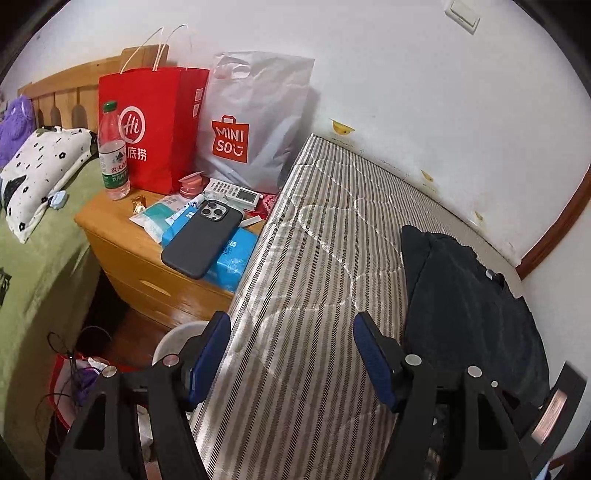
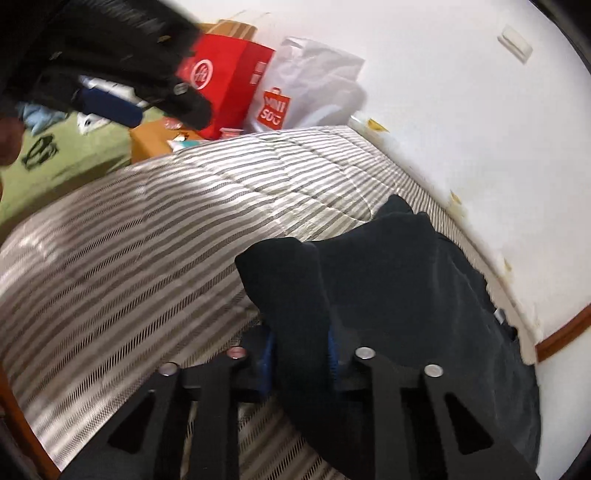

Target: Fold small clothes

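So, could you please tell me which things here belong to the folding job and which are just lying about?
Job:
dark garment
striped mattress
right tool, shut on the garment
left tool, open

Lying about:
phone
water bottle
red paper bag
Miniso bag
remote control

Even, bright indoor light. Left wrist view is sharp; right wrist view smears with motion blur, worst upper left. Fisheye bending and dark vignette ring both frames' edges.

White wall (image 1: 406, 74) with switch (image 1: 461, 14); striped mattress (image 1: 314, 240) against it; wooden nightstand (image 1: 122, 251), headboard (image 1: 66, 92), wood floor (image 1: 136, 332).
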`<action>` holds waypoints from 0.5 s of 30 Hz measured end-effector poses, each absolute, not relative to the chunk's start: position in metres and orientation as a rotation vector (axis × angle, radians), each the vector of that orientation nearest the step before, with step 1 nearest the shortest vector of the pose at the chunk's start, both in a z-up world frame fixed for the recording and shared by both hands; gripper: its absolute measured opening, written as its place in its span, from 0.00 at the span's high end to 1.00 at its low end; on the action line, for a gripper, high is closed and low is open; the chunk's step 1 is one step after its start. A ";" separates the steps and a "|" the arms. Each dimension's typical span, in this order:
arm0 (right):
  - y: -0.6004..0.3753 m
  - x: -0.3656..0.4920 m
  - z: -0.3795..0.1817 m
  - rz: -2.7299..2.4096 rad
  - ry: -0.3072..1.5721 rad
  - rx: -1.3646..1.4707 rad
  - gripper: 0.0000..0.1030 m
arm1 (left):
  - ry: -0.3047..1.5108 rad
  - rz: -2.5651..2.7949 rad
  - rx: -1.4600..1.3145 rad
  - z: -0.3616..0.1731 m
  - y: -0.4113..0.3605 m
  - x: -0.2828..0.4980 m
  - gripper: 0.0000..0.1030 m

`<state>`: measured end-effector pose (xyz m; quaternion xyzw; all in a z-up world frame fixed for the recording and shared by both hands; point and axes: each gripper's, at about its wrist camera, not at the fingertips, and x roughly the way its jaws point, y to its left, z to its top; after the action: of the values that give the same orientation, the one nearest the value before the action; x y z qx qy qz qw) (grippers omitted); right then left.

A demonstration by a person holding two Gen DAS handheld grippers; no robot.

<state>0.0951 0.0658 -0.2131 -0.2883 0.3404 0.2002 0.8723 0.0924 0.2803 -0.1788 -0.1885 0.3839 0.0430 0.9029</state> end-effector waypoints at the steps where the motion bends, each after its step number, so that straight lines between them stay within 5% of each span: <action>1: 0.060 0.098 -0.207 0.437 0.730 -0.542 0.82 | 0.798 0.084 -0.387 -0.179 0.280 0.095 0.35; 15: -0.173 0.096 -0.063 0.166 0.513 0.077 0.83 | 0.853 -0.114 -0.261 -0.163 0.163 0.151 0.35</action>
<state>0.0958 -0.1733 -0.0627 0.0378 0.2532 0.0819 0.9632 0.1512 0.1632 -0.1628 -0.1262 0.4124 -0.0551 0.9005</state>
